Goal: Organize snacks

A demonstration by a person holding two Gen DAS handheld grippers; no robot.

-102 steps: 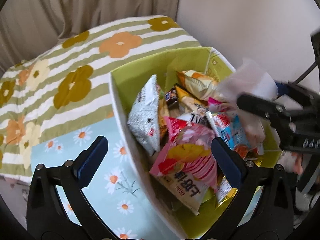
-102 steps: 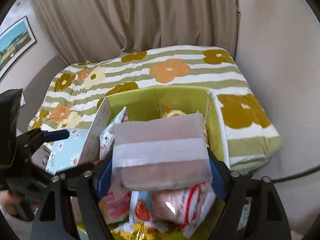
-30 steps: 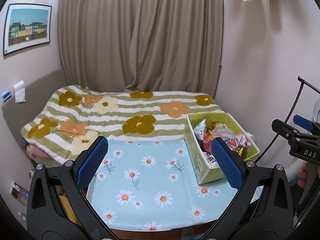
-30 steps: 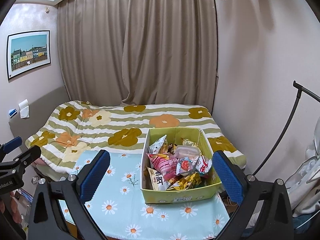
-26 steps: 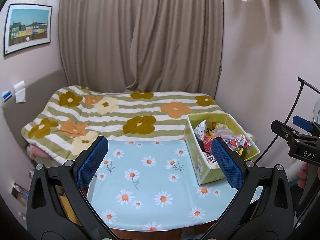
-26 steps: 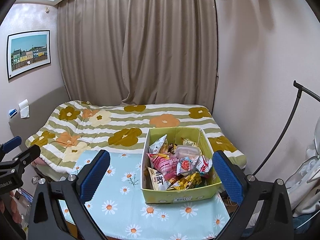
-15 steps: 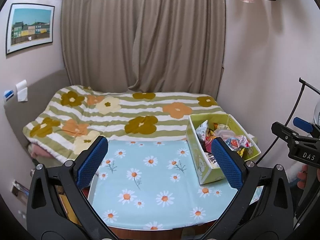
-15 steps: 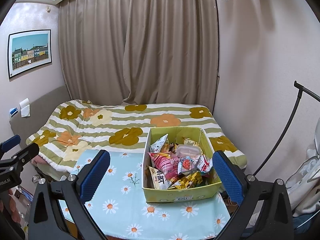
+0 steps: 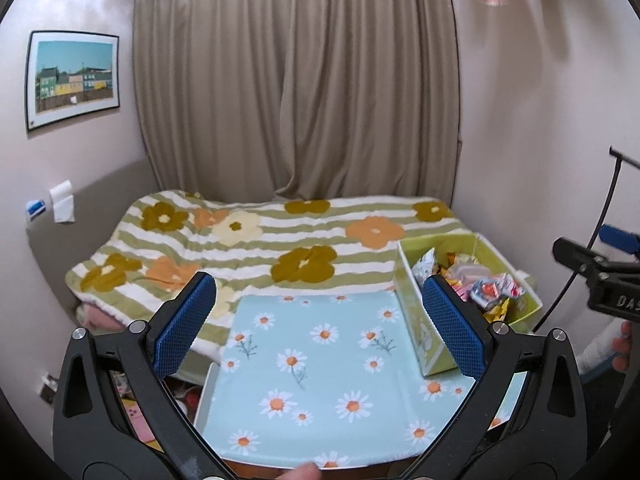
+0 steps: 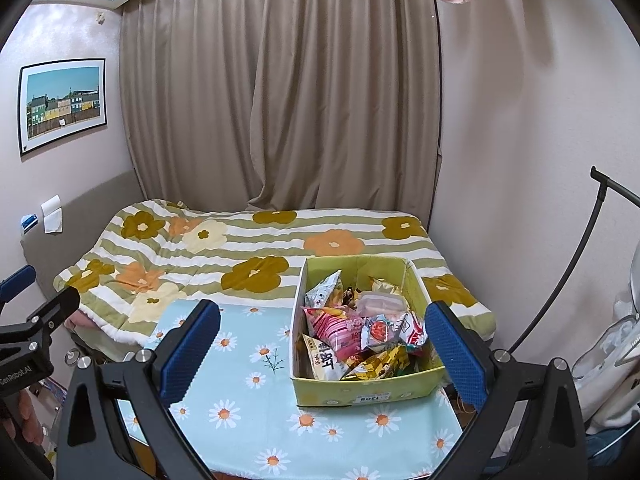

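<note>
In the lower left of each view is bare daisy tablecloth (image 10: 256,400). The left gripper (image 9: 320,320) and the right gripper (image 10: 322,344) both hang above it with fingers spread wide, holding nothing. To the right of centre in the right wrist view stands the green snack box (image 10: 360,394), heaped with packets (image 10: 348,332). Its long axis runs from the lower frame toward the bed (image 10: 240,248); its labelled short end faces the camera. I think the risk is overflow: the piled packets could slide over the wall if the box is pushed.
</note>
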